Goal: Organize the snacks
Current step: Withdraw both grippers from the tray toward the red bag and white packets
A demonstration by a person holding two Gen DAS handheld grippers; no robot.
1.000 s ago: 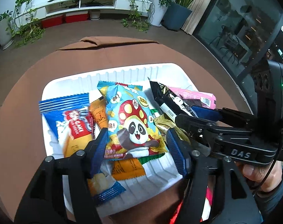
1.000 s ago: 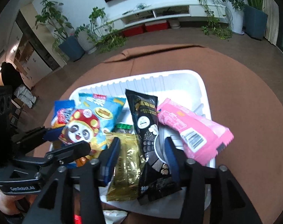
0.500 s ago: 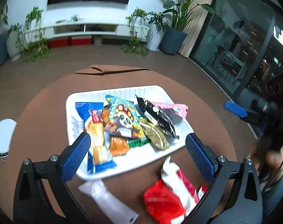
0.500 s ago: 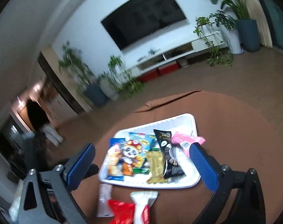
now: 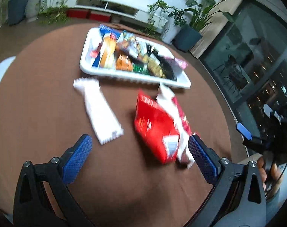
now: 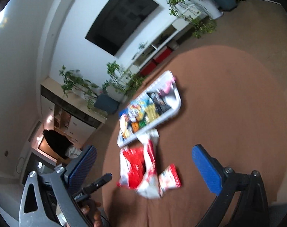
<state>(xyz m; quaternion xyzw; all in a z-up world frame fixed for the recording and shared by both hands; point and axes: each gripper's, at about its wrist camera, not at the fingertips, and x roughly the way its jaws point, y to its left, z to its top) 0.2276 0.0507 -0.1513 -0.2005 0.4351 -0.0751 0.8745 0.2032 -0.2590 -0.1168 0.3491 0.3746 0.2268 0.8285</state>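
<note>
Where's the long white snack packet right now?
In the left wrist view, the long white packet lies on the brown table, just in front of the white tray, left of the red packets.

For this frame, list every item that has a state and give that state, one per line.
left tongs: open, holding nothing, above the table
right tongs: open, holding nothing
white tray: on the table, filled with snack packets
red snack bag: lying on the table outside the tray
red-and-white packet: lying partly under the red bag, outside the tray
white packet: lying flat on the table, outside the tray
</note>
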